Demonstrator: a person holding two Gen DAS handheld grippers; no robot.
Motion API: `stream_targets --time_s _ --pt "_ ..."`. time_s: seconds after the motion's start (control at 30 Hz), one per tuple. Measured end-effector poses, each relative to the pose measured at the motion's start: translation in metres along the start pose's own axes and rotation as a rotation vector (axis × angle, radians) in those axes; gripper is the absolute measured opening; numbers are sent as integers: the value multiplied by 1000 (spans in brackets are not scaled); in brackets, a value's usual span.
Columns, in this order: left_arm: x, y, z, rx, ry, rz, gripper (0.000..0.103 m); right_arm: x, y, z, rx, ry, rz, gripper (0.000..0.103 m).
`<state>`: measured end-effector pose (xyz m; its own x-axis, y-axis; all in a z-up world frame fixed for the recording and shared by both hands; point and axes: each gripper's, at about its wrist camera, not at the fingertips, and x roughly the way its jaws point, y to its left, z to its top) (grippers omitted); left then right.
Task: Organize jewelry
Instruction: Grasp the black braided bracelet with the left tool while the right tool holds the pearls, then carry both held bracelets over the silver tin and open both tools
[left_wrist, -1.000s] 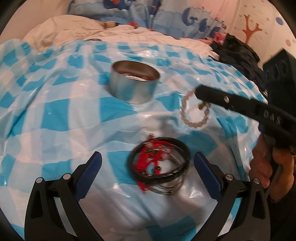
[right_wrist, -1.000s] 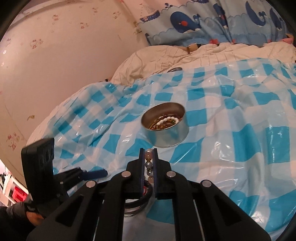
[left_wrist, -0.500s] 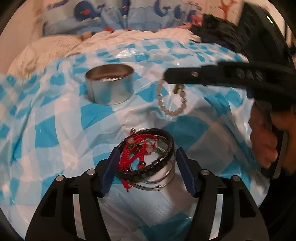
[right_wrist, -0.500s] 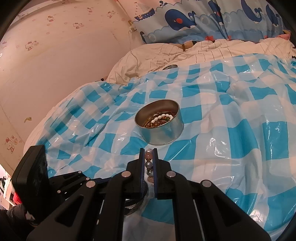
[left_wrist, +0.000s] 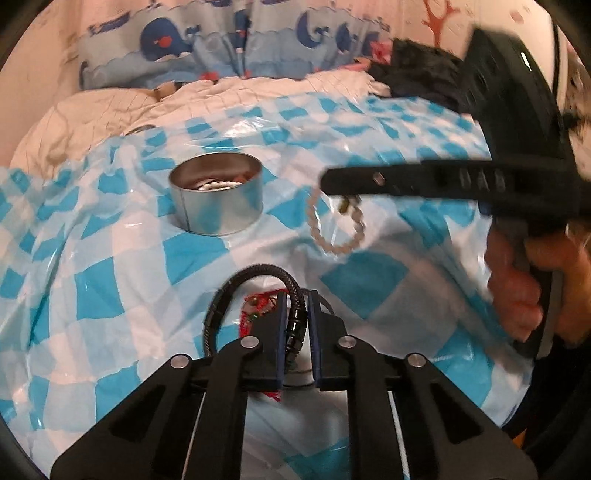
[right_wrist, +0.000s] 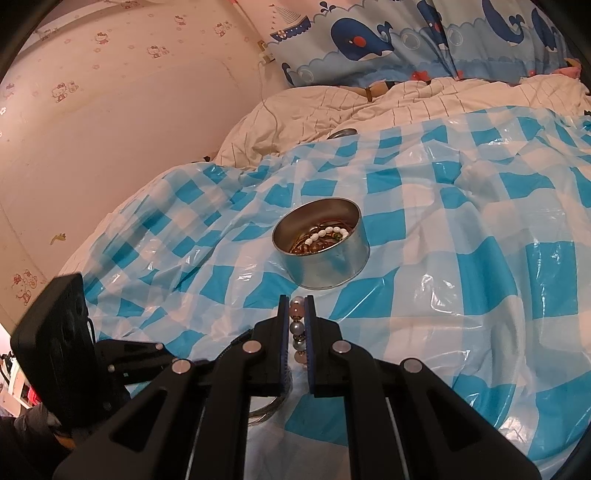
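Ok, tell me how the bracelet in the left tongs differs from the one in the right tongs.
The black bracelet is a dark braided cord; the beaded bracelet is a string of pale round beads. The black bracelet stands up from the checked cloth, red cord beside it; the beaded bracelet dangles clear of it. Each is pinched in tongs, outside the tin.

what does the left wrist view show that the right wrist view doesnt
Left wrist only: the left gripper closing on the black bracelet, red cord bracelet beside it, the beaded bracelet's hanging loop, and the hand on the right gripper. Right wrist only: the right gripper shut on the beads, wall at left. Both: metal tin, checkered sheet, whale curtain.
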<state>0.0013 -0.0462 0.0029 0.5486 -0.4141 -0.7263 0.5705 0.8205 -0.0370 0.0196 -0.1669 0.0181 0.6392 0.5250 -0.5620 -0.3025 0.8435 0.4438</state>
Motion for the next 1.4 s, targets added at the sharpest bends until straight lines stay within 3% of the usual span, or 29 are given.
stream_targets --time_s 0.77,1.03,1.4 --pt "-3 21 6 -78 -11 92 10 4 5 -3 -15 13 6 9" --pt "-9 43 20 -219 -34 25 10 -5 14 5 -53 -54 35 9" --pt "-27 53 51 -323 -99 -34 10 -17 26 17 -112 -119 10 9"
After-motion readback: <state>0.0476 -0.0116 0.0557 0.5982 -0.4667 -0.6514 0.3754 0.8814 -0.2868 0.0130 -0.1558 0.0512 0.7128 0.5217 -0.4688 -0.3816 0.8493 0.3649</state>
